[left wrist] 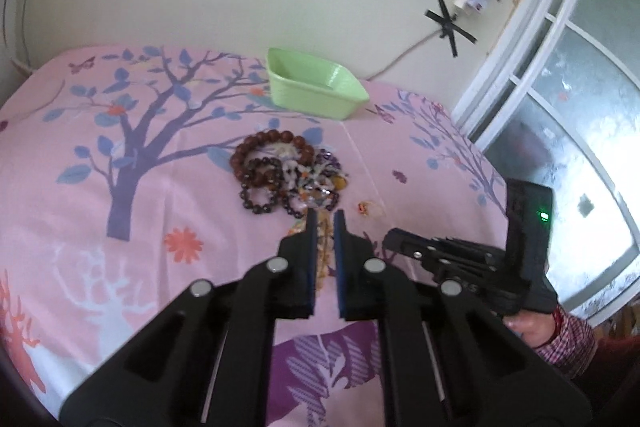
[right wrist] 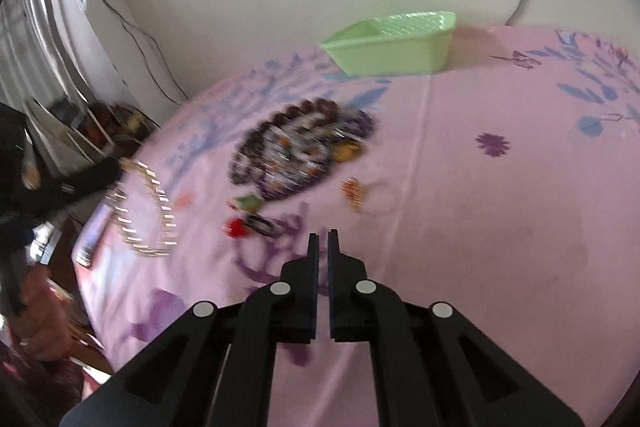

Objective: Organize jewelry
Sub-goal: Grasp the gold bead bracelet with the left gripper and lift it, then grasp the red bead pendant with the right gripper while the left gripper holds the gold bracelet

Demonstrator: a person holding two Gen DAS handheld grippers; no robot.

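A pile of bead bracelets (left wrist: 288, 175) (right wrist: 300, 151) lies mid-way across the pink patterned bedsheet (left wrist: 120, 267). Behind it stands a pale green basket (left wrist: 316, 85) (right wrist: 396, 43), with nothing visible inside. My left gripper (left wrist: 325, 217) (right wrist: 114, 167) is shut on a strand of golden beads (left wrist: 324, 255), which hangs as a loop (right wrist: 148, 219) above the sheet's left edge in the right wrist view. My right gripper (right wrist: 323, 237) (left wrist: 388, 241) is shut with nothing between its fingers, low over the sheet just in front of the pile.
Small loose pieces lie near the pile: a red one (right wrist: 236, 227), a black ring (right wrist: 260, 225), a green one (right wrist: 248, 203) and an orange one (right wrist: 352, 193) (left wrist: 364, 207). A window (left wrist: 560, 107) is on the right, a cluttered shelf (right wrist: 100, 123) beyond the left edge.
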